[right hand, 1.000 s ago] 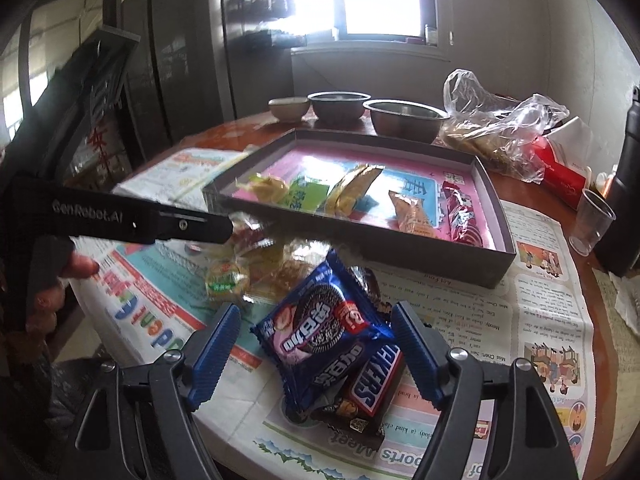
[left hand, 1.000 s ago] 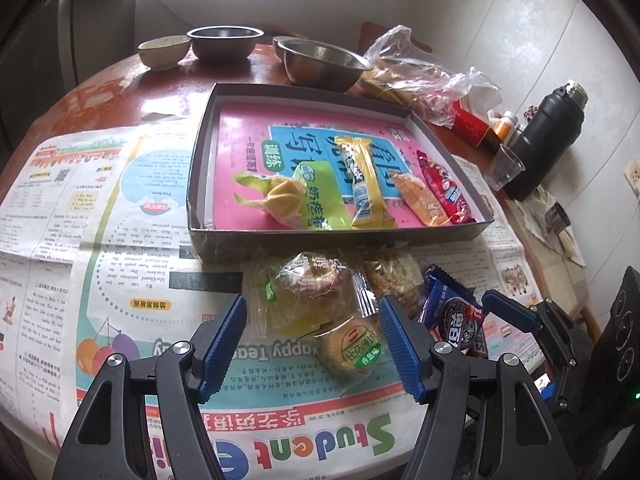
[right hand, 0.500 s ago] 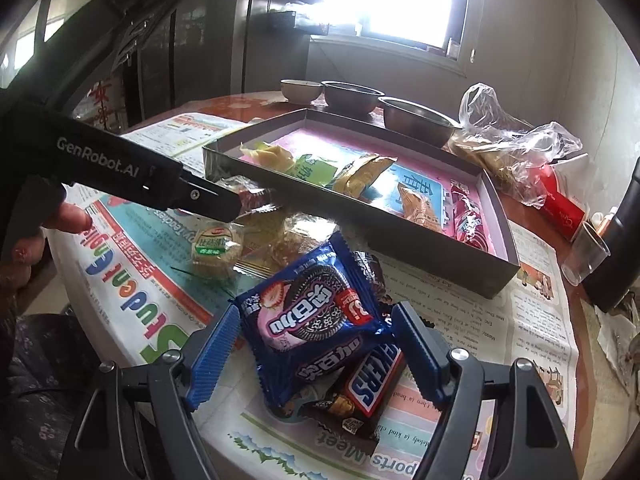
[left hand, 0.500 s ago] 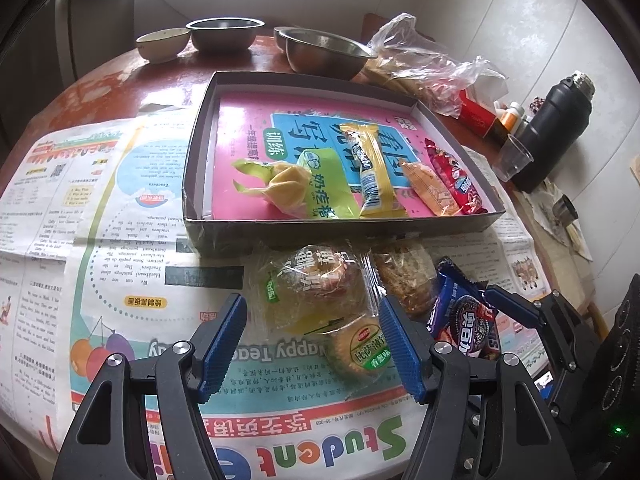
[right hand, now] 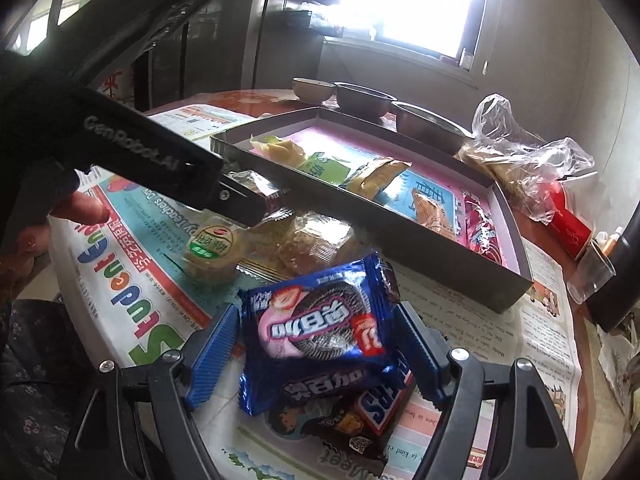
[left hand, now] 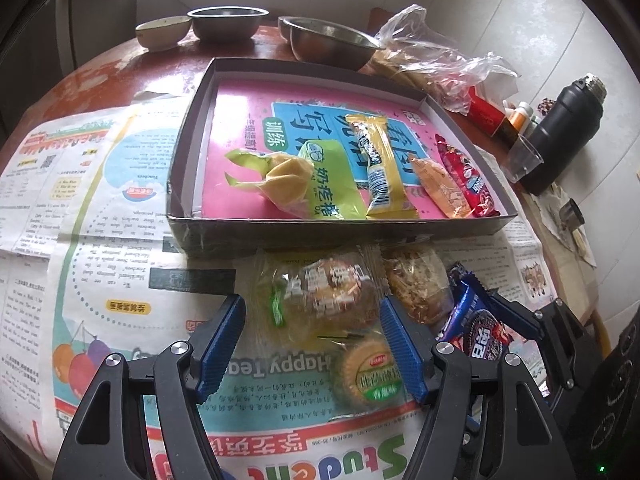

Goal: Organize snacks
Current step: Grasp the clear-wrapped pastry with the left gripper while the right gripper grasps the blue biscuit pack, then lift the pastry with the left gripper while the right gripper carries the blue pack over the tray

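the step in hand is picking loose snacks that lie just in front of the grey box (left hand: pixel 344 234) on the surface. the left tool (left hand: pixel 312 344) stands wide around a clear-wrapped cake (left hand: pixel 324 300), the right tool (right hand: pixel 316 354) wide around a blue cookie packet (right hand: pixel 320 328), neither pressed. next, each must close, then lift its snack into the box.

Five snack packets (left hand: pixel 376 164) in the box (left hand: pixel 340 232), three bowls (left hand: pixel 228 22), one flask (left hand: pixel 564 136).

Loose snacks (left hand: pixel 340 312) crowd the newspaper (left hand: pixel 80 240) just before the tray's (left hand: pixel 188 136) near wall. The tray's left half lies bare; bowls (left hand: pixel 228 24) and a bag (left hand: pixel 436 64) line the table's far edge.
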`<action>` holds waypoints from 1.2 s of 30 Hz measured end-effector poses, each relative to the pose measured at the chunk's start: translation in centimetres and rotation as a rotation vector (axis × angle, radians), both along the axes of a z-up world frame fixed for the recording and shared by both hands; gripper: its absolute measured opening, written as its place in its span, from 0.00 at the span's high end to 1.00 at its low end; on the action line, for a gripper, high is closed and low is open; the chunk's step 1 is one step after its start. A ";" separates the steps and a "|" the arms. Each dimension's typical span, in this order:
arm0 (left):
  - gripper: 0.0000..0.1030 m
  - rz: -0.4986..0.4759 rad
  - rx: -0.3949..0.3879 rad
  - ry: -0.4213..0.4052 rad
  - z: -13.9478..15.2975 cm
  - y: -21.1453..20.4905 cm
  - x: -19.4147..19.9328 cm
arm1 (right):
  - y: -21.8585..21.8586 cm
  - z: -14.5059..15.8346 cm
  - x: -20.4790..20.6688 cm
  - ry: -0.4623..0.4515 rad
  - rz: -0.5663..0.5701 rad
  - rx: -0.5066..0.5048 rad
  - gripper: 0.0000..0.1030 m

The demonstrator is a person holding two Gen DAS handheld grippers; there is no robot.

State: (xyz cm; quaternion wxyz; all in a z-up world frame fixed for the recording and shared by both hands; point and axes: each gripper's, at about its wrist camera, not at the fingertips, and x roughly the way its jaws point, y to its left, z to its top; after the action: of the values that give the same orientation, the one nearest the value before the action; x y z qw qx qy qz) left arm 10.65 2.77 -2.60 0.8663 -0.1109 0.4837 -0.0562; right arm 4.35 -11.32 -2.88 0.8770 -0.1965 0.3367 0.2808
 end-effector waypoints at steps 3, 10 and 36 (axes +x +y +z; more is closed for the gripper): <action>0.30 0.006 -0.009 0.003 -0.3 -0.1 0.3 | 0.0 -0.1 -0.2 -0.019 0.005 0.003 0.30; 0.30 0.013 -0.015 -0.010 -0.5 -0.4 0.4 | -0.3 -0.1 -0.2 -0.026 0.012 0.034 0.39; 0.41 0.008 -0.068 -0.104 1.5 0.7 -1.1 | -3.3 2.2 1.6 -0.008 -0.121 0.217 0.43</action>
State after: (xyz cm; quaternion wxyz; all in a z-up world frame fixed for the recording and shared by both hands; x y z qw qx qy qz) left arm 9.58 3.43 -1.15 0.8863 -0.1392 0.4354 -0.0747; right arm 5.90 -14.64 -0.67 0.9099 -0.0808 0.3119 0.2613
